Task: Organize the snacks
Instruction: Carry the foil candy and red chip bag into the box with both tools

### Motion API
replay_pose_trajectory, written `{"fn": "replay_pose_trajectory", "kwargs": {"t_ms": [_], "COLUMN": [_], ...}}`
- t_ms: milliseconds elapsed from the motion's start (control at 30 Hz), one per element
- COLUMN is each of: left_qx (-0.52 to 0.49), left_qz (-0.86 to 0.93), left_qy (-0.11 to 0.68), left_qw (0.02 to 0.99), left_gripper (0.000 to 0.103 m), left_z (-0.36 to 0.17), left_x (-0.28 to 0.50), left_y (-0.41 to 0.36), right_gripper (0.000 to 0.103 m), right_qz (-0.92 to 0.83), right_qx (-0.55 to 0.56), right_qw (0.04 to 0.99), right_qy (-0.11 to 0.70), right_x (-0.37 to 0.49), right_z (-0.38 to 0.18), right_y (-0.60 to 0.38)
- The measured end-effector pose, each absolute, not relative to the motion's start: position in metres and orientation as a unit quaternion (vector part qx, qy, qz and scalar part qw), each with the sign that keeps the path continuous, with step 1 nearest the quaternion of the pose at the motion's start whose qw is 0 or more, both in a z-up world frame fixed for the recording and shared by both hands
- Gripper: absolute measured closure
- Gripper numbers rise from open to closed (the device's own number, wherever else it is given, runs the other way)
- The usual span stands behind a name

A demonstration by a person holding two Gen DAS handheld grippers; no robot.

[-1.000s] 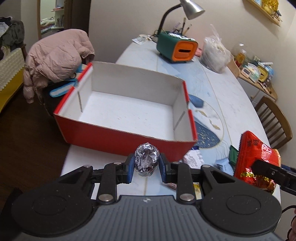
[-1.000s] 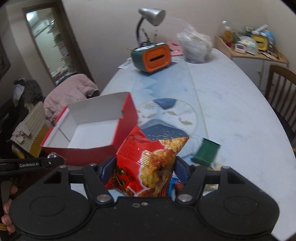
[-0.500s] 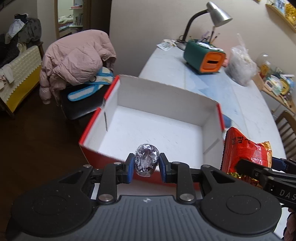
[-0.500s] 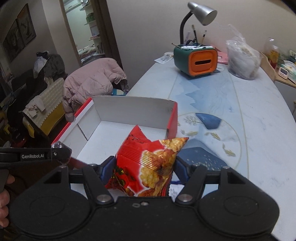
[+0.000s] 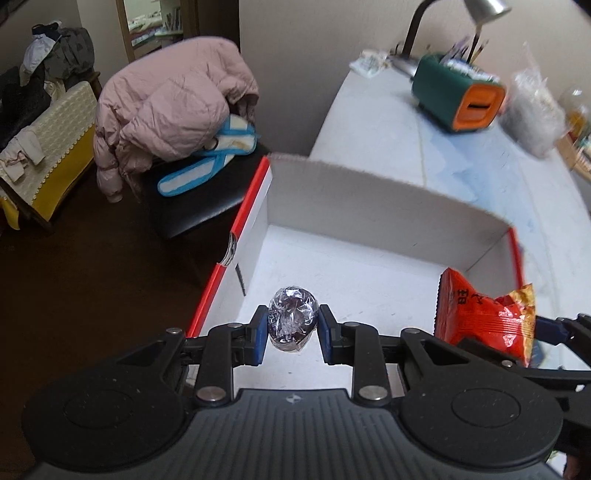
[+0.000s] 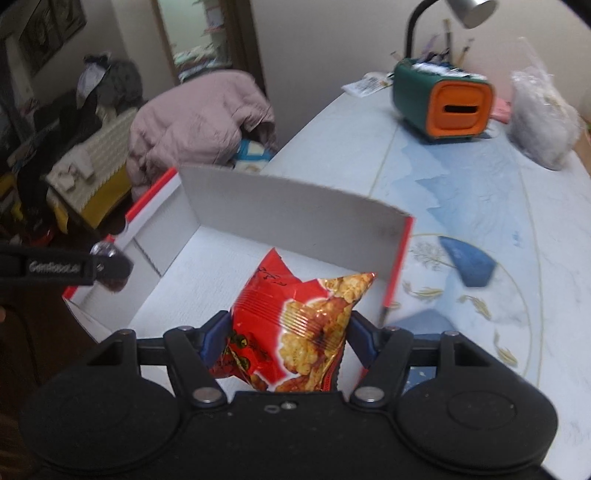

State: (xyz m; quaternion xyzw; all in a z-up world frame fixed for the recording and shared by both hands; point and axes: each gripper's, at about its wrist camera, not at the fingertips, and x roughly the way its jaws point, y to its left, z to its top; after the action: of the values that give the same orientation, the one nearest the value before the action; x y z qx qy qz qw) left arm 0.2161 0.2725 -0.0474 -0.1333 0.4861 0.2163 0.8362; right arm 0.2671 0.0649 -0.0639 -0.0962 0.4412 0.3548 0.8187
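Foil-wrapped snack [image 5: 293,318] pinched in left jaws; red snack bag [image 6: 295,332] in right jaws; both angled down over box [image 5: 369,199].

The walls [image 5: 295,55] are plain and pale, and the floor [image 5: 92,277] is dark wood. A pink padded jacket [image 5: 173,96] lies over a black chair [image 5: 199,199]. Further left stands a yellow seat [image 5: 48,147] with a cream cover. A silver desk lamp [image 6: 469,11] stands at the far end of the pale blue tabletop [image 6: 535,221].

Box [image 5: 369,206]: matt white cardboard. Chip bag [image 6: 295,332]: glossy red plastic. Candy [image 5: 293,317]: crinkled shiny wrapper. Bench [image 6: 480,184]: smooth.
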Motion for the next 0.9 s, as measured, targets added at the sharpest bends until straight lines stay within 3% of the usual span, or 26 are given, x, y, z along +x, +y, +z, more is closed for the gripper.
{"fn": "replay_pose_trajectory", "kwargs": {"t_ms": [467, 767, 833, 900], "left_qx": [-0.122, -0.124, -0.127, -0.130], "left_qz": [0.218, 0.213, 0.212, 0.210], "left_qy": [0.546, 0.551, 0.547, 0.540], "left_qw": [0.800, 0.797, 0.800, 0.805], "left_gripper": [0.076, 0.075, 0.071, 0.058], "left_z": [-0.092, -0.096, -0.093, -0.090], "left_x": [0.229, 0.228, 0.226, 0.223], "left_y": [0.275, 0.270, 0.270, 0.269], "right_gripper": [0.035, 0.018, 0.017, 0.016], "right_qz": [0.366, 0.362, 0.363, 0.362], "right_qx": [-0.143, -0.155, -0.157, -0.154], "right_qw": [0.791, 0.795, 0.796, 0.798], "right_qy": [0.470, 0.461, 0.458, 0.457], "right_x": [0.272, 0.269, 0.268, 0.268], "right_z": [-0.096, -0.097, -0.096, -0.095], "right_y": [0.093, 0.096, 0.095, 0.094]}}
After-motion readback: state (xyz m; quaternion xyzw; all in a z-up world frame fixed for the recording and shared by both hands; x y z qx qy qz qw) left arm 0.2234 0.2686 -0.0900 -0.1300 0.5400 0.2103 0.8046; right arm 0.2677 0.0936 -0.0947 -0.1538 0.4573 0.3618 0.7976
